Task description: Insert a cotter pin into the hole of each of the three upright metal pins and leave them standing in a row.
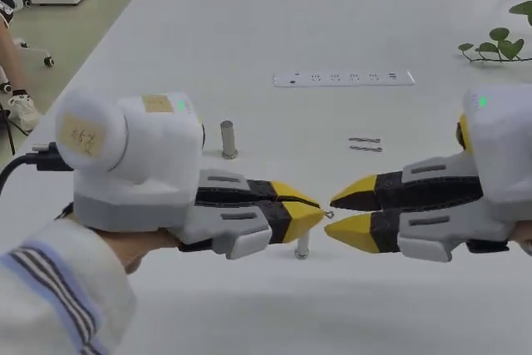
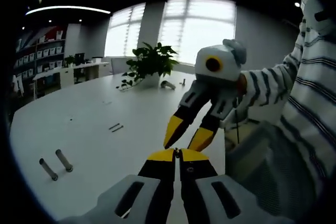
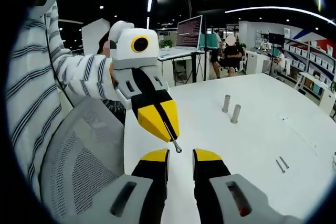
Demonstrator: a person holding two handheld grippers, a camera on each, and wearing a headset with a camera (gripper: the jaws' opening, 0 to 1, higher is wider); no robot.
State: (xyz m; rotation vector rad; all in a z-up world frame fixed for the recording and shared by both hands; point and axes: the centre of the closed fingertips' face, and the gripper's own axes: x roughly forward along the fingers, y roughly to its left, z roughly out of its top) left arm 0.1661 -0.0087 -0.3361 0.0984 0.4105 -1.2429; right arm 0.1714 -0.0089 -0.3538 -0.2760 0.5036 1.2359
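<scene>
Steel cotter pin (image 3: 175,141) pinched tight in your left gripper (image 1: 320,209); your right gripper (image 1: 329,216) parted, empty. Two loose cotter pins (image 1: 364,140) on table (image 1: 249,39); upright pins (image 1: 228,139) look unfitted, so insertion all ahead.

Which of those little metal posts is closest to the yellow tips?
The metal pin peeking out just under the yellow fingers; the other pin stands apart, farther up the table.

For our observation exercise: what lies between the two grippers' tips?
A thin cotter pin, held in the shut left gripper, facing the open right gripper; clearest in the right gripper view.
</scene>
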